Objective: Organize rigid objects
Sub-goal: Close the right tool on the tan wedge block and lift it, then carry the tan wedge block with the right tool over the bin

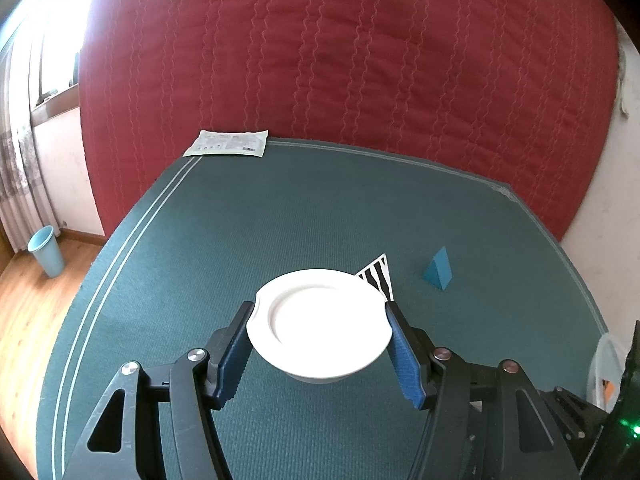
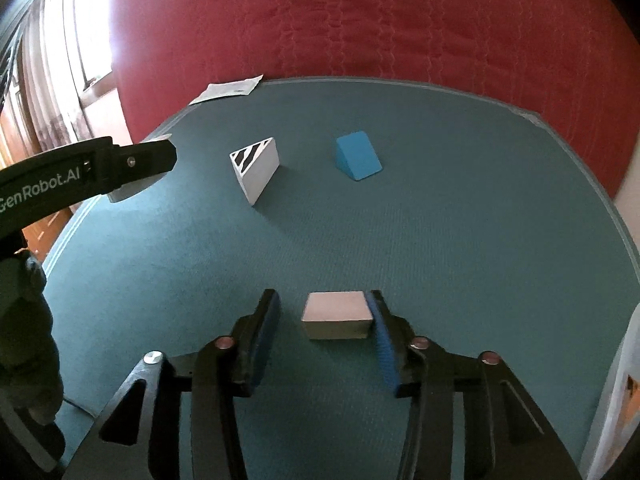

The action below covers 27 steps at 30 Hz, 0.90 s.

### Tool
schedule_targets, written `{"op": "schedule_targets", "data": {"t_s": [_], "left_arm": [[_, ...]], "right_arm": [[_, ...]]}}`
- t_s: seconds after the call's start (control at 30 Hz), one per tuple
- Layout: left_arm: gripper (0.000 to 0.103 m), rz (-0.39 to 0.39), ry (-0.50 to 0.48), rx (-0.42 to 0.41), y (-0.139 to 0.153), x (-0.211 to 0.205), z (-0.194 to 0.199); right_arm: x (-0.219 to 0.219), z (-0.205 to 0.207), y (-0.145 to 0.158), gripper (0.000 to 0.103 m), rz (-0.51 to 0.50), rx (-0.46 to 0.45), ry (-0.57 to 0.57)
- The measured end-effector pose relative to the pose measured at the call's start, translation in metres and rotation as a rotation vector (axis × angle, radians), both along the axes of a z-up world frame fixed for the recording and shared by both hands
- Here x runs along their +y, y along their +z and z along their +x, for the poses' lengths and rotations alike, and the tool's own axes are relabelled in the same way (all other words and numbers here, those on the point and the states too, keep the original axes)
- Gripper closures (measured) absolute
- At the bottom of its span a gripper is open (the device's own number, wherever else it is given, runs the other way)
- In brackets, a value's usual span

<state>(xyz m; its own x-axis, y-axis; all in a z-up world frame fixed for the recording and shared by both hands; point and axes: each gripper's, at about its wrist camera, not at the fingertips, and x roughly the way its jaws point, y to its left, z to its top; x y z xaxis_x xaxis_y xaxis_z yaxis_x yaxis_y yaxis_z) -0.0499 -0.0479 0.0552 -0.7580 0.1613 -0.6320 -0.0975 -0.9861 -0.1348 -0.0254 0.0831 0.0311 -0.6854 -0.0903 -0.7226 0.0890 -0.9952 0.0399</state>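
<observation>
My left gripper (image 1: 318, 306) is shut on a white plate (image 1: 320, 344), its blue pads pressing the rim on both sides above the green mat (image 1: 280, 216). The right wrist view shows that gripper (image 2: 120, 164) at the far left. My right gripper (image 2: 323, 294) is open around a pale rectangular block (image 2: 336, 314) lying on the mat. The right pad touches the block's side, and a gap separates it from the left finger. Farther back stand a black-and-white striped wedge (image 2: 256, 168) and a blue wedge (image 2: 356, 156). In the left wrist view the striped wedge (image 1: 378, 276) peeks out behind the plate, beside the blue wedge (image 1: 438, 270).
A flat white packet (image 1: 228, 143) lies at the mat's far left corner. A red quilted cover (image 1: 360, 60) rises behind the mat. A light blue bin (image 1: 46, 250) stands on the wooden floor at left. A pale container (image 2: 624, 380) sits at the right edge.
</observation>
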Motion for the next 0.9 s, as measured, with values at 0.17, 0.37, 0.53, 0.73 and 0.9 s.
{"op": "schedule_targets", "data": {"t_s": [0.17,0.37,0.53,0.73,0.9], "left_arm": [[0.038,-0.005,-0.011,0.007,0.001,0.003,0.005],[0.038,-0.013,-0.034,0.009,0.001,0.009,0.011],[0.038,-0.019,-0.044,0.013,0.002,0.014,0.014],[0.038,-0.021,-0.051,0.014,0.003,0.018,0.017],[0.038,-0.029,-0.068,0.021,0.004,0.025,0.020]], "right_arm": [[0.007,0.003,0.000,0.072,-0.004,0.000,-0.009],[0.009,0.008,0.000,0.072,-0.011,0.001,-0.027],[0.014,0.014,0.001,0.072,-0.032,0.002,-0.021],[0.017,0.027,0.005,0.072,-0.055,0.013,-0.014],[0.022,0.036,0.015,0.072,-0.066,0.040,-0.019]]}}
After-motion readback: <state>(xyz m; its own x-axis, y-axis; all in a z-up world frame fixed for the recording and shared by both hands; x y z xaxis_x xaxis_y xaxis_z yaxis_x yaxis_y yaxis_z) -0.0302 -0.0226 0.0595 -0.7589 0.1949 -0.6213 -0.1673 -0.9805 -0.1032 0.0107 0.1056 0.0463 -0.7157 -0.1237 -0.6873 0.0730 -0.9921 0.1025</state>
